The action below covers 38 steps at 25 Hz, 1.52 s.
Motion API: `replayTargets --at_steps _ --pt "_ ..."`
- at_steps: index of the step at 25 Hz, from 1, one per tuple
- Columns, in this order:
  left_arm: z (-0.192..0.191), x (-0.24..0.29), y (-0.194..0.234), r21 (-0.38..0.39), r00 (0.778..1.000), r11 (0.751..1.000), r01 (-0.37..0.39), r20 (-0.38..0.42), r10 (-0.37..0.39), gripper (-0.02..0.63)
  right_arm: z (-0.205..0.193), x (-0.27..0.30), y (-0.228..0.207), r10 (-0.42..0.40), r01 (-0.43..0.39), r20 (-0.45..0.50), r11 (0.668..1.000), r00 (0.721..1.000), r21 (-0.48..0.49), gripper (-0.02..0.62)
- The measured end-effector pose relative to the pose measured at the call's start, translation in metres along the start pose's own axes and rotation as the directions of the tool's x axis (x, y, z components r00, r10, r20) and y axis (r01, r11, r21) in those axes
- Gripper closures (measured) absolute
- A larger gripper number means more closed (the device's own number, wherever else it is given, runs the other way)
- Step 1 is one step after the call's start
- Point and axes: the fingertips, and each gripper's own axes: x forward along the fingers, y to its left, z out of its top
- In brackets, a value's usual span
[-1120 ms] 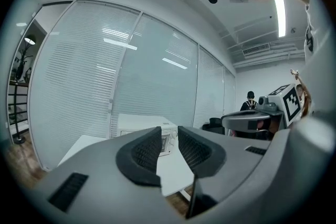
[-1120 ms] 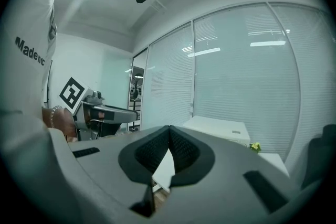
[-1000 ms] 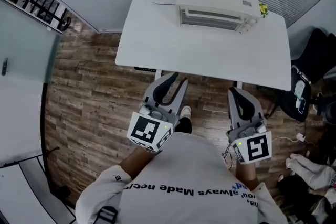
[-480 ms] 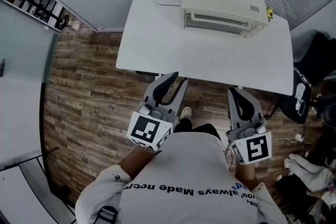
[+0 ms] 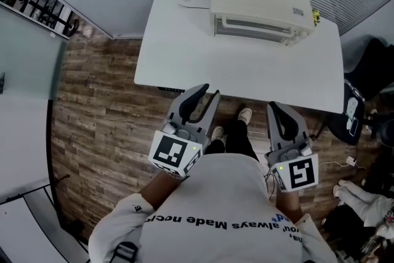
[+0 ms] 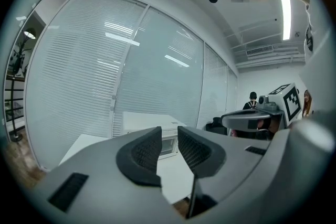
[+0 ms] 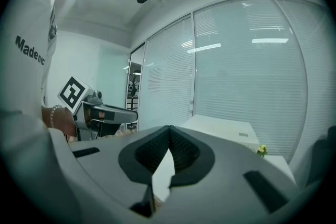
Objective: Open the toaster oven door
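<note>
Starting with the head view: the white box-shaped toaster oven (image 5: 261,3) sits at the far side of the white rectangular table (image 5: 197,52), well ahead of both claws. Its glass-fronted door (image 5: 252,28) faces them and appears shut. The grey left claw (image 5: 209,92) and grey right claw (image 5: 274,106) are held out in front of the person's torso. Both tips are just short of the table's near edge and point toward the oven. Neither touches anything. The posture suggests an approach, with the tools lined up on the target before reaching over the tabletop.

Left gripper view: the left claw (image 6: 169,131) has its ribbed pads parted by a narrow gap, with nothing between them. The toaster oven (image 6: 144,121) shows straight ahead through and above that gap, well apart from the tips. In my judgement, this hand is readied for the door handle.

Right gripper view: the right claw (image 7: 169,127) has its pads meeting at the tips and holds nothing. The toaster oven (image 7: 226,131) lies ahead and slightly right of it, distant. A small yellow object (image 7: 261,150) sits beside the oven's right end; what it is cannot be told.

Assessment: the door is untouched, and the opening has not begun.
</note>
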Motion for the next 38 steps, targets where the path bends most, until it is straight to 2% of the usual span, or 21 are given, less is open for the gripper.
replayTargets --at_steps 14,38 --pt "0.013 0.047 0.005 0.014 1.0 1.0 -0.007 0.012 0.007 0.494 0.008 0.023 -0.046 0.003 -0.003 0.032 1.0 0.999 0.001 0.588" --pt "0.036 0.182 0.01 0.036 0.997 0.997 -0.072 0.0 0.072 0.511 0.018 0.076 -0.182 0.046 -0.047 0.064 0.999 0.997 0.01 0.588"
